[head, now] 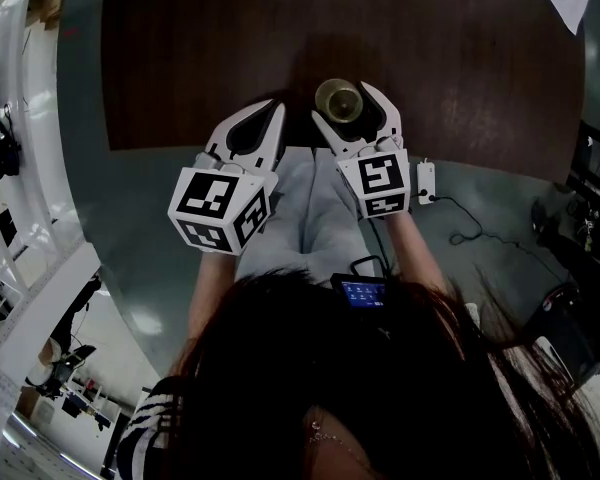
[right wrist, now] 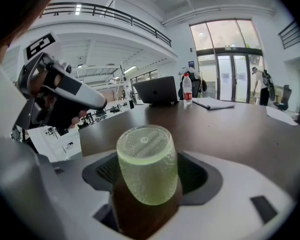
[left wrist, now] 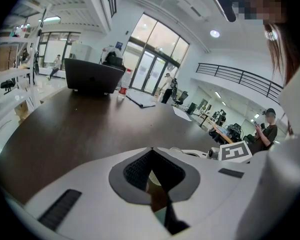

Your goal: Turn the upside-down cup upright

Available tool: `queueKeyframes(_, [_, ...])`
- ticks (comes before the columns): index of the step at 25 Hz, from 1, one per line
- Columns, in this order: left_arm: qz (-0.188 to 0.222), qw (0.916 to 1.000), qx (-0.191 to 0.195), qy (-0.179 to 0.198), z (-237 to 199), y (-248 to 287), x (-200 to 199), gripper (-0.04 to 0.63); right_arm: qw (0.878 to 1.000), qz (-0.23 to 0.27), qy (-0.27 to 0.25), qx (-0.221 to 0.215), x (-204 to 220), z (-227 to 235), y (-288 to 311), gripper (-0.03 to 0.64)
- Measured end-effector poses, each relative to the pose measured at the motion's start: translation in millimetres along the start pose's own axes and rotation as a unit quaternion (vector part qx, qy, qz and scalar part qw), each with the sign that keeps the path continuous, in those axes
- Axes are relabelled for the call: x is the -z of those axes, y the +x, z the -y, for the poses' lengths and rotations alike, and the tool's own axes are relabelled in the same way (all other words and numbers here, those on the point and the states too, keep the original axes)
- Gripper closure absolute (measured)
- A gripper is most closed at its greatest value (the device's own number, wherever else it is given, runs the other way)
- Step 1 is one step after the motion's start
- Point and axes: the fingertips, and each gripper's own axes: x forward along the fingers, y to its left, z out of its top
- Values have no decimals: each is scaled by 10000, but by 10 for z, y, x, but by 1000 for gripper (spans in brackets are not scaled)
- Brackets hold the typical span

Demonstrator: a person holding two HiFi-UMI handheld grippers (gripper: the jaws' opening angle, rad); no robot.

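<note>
Left gripper (head: 266, 118) hovers idle at the dark table's (head: 180, 58) near edge, jaws pressed together, empty. Right gripper (head: 348, 108) pinches the green cup (right wrist: 147, 171), standing base-up on the table, apparently gripped for flipping.
</note>
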Motion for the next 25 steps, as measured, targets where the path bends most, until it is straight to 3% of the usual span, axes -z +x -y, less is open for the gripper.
queueKeyframes(11, [65,10000,25,-18,15,-58,-21,594,9994,222,232,-105,-86,-21,-107,264])
queueKeyframes(25, [315,9994,122,72,154,-302,-172,594,9957,685,585,-213,-493,-76,-469,264])
